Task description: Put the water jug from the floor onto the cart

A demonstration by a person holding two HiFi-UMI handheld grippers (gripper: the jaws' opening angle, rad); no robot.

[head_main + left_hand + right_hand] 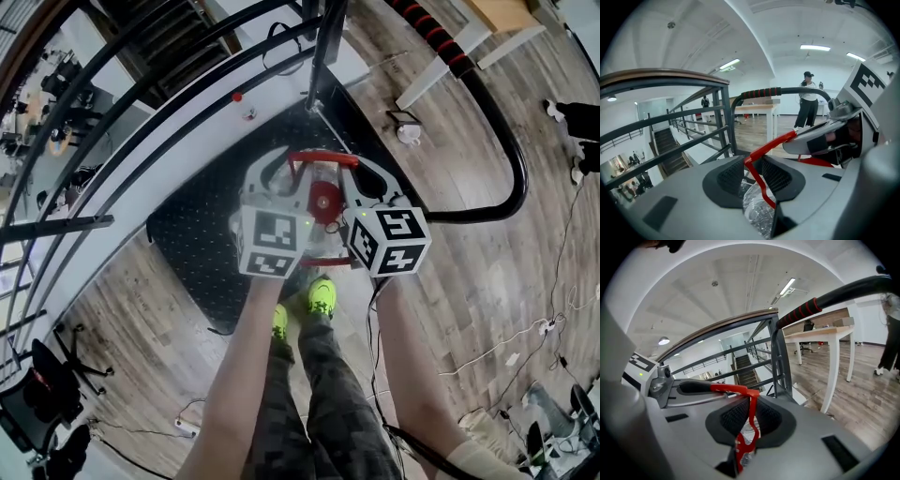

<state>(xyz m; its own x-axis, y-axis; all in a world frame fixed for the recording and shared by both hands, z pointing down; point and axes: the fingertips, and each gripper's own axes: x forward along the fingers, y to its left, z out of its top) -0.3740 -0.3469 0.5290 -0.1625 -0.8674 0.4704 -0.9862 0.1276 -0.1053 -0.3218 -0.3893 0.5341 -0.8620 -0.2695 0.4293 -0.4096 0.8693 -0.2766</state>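
Observation:
The clear water jug (323, 217) with a red cap hangs by its red handle (322, 157) over the cart's black studded deck (202, 244). My left gripper (281, 180) is shut on the left side of the handle, and my right gripper (367, 184) on the right side. In the left gripper view the red handle (761, 157) runs between the black pads (730, 176), with the jug's clear body (758, 213) below and the right gripper (825, 140) opposite. In the right gripper view the red handle (751, 413) is pinched between the pads (736, 420). The left gripper (684, 387) holds the far end.
The cart's black push bar with a red grip (487, 103) curves round at the right. A dark stair railing (141, 122) runs along the left. A white-legged table (487, 23) stands at the back right. Someone's shoes (574, 117) and loose cables (525, 337) are on the wooden floor.

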